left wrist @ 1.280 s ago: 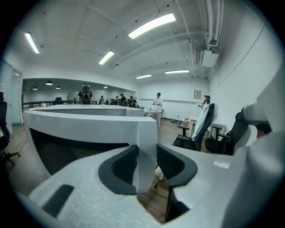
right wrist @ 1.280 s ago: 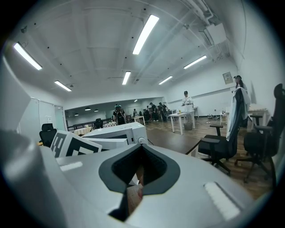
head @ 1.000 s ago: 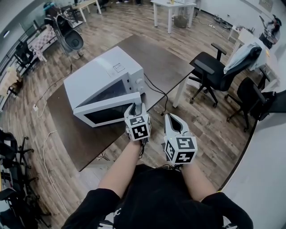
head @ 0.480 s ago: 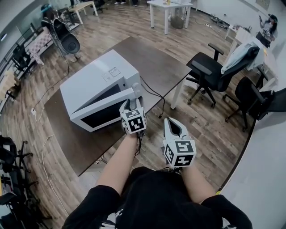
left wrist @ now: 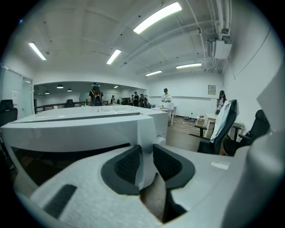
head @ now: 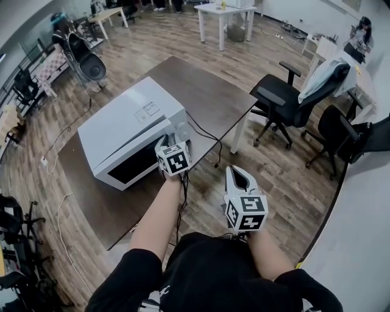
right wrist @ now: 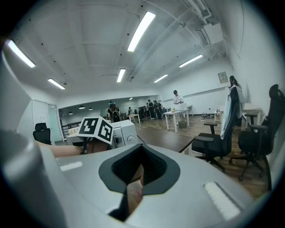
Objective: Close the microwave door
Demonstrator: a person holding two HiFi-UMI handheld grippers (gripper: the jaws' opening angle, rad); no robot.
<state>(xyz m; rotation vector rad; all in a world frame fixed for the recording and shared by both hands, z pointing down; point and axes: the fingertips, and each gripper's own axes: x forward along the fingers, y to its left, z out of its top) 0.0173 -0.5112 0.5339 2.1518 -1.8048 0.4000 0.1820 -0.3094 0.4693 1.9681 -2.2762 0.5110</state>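
Note:
A white microwave [head: 128,125] stands on a brown table [head: 213,91]. Its door [head: 137,166] with the dark window lies almost flush against the body. My left gripper [head: 171,142] is at the door's right edge, beside the control knobs. In the left gripper view the jaws are closing, and the pads of my left gripper [left wrist: 144,162] sit against both sides of the door's white edge [left wrist: 143,147]. My right gripper [head: 234,172] hangs off the table's near side, over the floor. In its own view my right gripper [right wrist: 141,149] is shut with nothing in it.
A black cable [head: 206,131] runs from the microwave over the table's right edge. Black office chairs [head: 283,100] stand to the right on the wood floor, one with a pale coat [head: 326,73]. A white table [head: 222,15] and several people are far back.
The door has swung from partly open to almost flush with the body. My left gripper moved up and left with the door's edge. The right gripper stayed about where it was.

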